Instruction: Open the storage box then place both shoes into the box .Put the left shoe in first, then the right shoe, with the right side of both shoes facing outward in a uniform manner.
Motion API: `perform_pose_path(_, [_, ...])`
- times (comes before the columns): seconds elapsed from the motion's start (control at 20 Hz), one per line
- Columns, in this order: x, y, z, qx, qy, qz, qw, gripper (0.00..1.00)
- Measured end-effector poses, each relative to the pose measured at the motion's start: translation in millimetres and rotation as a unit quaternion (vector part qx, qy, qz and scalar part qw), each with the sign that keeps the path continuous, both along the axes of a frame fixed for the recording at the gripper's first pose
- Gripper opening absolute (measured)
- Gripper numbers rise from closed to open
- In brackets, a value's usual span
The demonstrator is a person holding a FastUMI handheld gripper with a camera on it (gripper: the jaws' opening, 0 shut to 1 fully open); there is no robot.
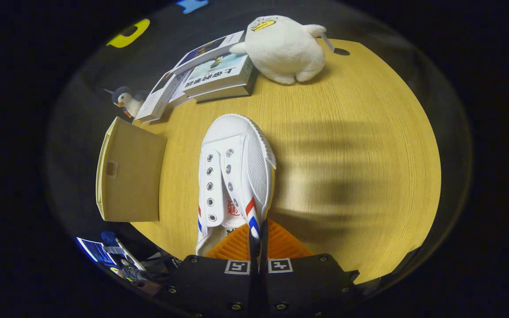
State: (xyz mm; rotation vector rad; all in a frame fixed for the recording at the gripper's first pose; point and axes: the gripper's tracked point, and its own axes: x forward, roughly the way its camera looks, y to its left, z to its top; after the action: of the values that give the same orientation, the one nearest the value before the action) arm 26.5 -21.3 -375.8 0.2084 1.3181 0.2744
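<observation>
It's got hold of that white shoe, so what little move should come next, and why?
Probably carry the white shoe sideways toward the storage box. The claw looks pinched on the shoe's side wall near the heel, toe pointing away, and the box stands beside it on the table.

Light falls from above and is fairly bright on the bench (360, 132), whose pale wood glows warm at the middle and dims toward its rim. A soft, banded shadow lies across the wood just right of the white shoe (234, 176), smeared as if by motion. The shoe and the plush duck (283, 48) are sharp and nearly overexposed. Fisheye curvature bends the bench edge and the books (210, 73). The tongs (258, 240) sit dark, their fingers closed together on the shoe's side.
</observation>
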Motion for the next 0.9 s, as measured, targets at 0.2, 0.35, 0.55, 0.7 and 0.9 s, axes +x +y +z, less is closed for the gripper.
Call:
perform_pose_path(0.2, [-3,22,38,0.004,-0.015,-0.007,1.000,0.00])
perform_pose_path(0.35, [-4,41,65,0.004,-0.029,-0.007,1.000,0.01])
perform_pose_path(0.55, [-3,68,94,0.002,-0.044,0.009,0.999,0.01])
perform_pose_path(0.7, [-3,91,111,0.002,-0.052,0.026,0.998,0.01])
perform_pose_path(0.9, [-3,121,122,0.009,-0.051,0.042,0.998,0.00])
